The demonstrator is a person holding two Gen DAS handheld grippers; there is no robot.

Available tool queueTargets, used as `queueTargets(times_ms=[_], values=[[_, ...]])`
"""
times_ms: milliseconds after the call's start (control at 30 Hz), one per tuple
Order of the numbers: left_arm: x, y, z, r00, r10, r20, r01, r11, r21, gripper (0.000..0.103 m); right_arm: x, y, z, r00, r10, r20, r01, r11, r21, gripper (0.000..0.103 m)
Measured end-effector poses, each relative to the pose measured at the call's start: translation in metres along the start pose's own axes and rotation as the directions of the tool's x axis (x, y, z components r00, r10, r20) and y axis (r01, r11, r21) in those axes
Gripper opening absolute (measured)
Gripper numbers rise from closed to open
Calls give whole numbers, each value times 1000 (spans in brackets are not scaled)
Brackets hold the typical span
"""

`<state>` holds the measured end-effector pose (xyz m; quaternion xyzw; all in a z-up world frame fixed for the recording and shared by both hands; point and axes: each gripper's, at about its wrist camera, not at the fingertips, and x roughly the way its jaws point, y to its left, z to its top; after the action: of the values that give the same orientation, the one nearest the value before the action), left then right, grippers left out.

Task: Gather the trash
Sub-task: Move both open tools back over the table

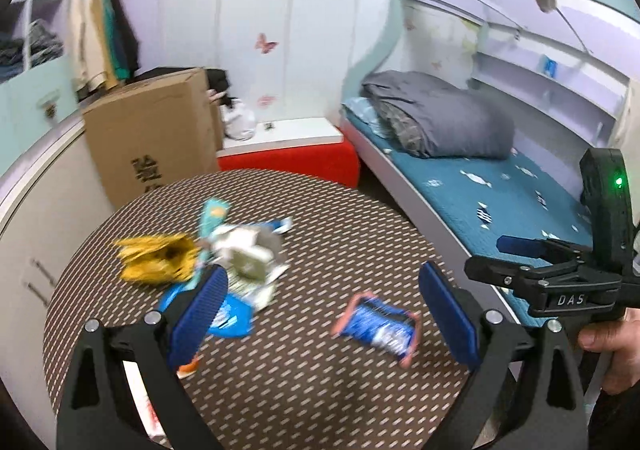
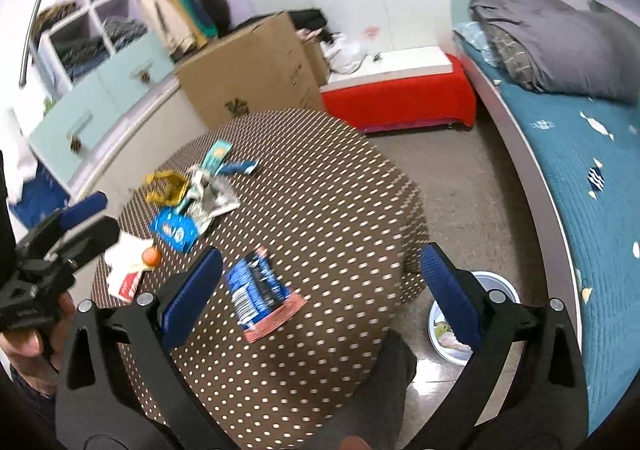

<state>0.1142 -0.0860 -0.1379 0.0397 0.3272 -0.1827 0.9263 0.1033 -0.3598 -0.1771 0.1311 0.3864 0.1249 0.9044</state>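
A round table (image 1: 320, 382) with a brown dotted cloth (image 2: 328, 186) holds scattered trash. A blue snack wrapper with pink ends (image 1: 378, 324) (image 2: 260, 292) lies alone near the front. A pile further back has a yellow wrapper (image 1: 156, 258) (image 2: 164, 186), crumpled white paper (image 1: 248, 250) (image 2: 212, 198), a teal packet (image 1: 214, 214) and a blue packet (image 1: 230, 318) (image 2: 176, 228). My left gripper (image 1: 324, 314) is open and empty above the table. My right gripper (image 2: 320, 290) is open and empty, over the blue wrapper; it also shows in the left wrist view (image 1: 520, 250).
A white bin (image 2: 472, 318) with some trash sits on the floor right of the table. A bed (image 2: 580, 170) runs along the right. A cardboard box (image 1: 156, 154) and a red bench (image 1: 292, 158) stand behind the table. A small orange item (image 2: 152, 256) and a white card (image 2: 124, 270) lie at the table's left.
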Motion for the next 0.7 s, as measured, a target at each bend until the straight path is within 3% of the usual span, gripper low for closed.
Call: queueTargets(times_ms=[467, 633, 700], values=[[-15, 85, -60, 996, 79, -48, -84, 991, -108, 94, 58, 68, -26, 991, -33, -133, 3, 976, -216, 97], [-2, 92, -58, 995, 79, -59, -83, 994, -71, 94, 76, 69, -28, 988, -30, -149, -4, 975, -221, 96], [7, 91, -58, 994, 78, -73, -81, 996, -42, 92, 80, 71, -28, 988, -24, -151, -10, 974, -224, 92]])
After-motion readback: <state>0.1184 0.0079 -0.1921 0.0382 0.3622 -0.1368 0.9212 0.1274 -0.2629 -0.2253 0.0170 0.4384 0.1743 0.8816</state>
